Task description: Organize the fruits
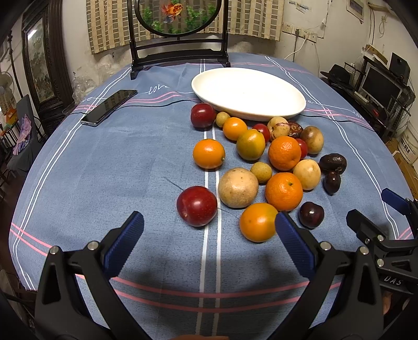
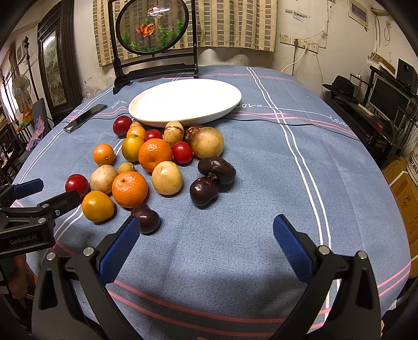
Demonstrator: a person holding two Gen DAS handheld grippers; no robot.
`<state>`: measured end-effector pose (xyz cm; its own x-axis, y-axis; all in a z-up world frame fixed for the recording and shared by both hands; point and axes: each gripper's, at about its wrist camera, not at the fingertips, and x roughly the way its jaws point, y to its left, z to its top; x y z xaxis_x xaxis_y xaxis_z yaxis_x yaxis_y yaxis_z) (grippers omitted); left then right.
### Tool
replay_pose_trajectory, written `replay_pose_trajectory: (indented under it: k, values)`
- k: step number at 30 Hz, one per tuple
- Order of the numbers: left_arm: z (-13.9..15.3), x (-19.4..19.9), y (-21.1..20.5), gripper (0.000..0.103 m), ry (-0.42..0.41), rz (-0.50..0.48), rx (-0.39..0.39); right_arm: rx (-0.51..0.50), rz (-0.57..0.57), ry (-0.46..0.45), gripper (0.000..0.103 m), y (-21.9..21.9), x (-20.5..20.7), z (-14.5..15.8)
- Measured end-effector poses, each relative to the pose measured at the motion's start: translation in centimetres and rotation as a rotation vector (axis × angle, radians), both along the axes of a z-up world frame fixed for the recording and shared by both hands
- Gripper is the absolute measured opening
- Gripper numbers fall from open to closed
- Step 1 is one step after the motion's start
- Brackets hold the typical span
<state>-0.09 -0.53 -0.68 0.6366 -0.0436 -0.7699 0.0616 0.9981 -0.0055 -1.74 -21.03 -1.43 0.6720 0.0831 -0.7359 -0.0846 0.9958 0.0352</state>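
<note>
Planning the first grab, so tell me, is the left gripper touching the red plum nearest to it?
Apart. In the left wrist view, the left gripper is open, and blue cloth shows between its fingers and the red plum.

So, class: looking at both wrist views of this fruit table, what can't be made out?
- Small tan fruit, right wrist view: mostly hidden behind an orange.
- Goldfish screen, left wrist view: its top is cut off by the picture's edge.
- Wall notices, both views: print too small to read.
</note>
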Motion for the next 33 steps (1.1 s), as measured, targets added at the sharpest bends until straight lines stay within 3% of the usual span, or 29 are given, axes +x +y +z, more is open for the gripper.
replay_pose_trajectory:
  k: [33]
  values:
    - [-0.84,0.12,0.14,0.101,0.018,-0.007,0.005,0.006,0.009,0.007,0.102,0.05,0.12,-0.70]
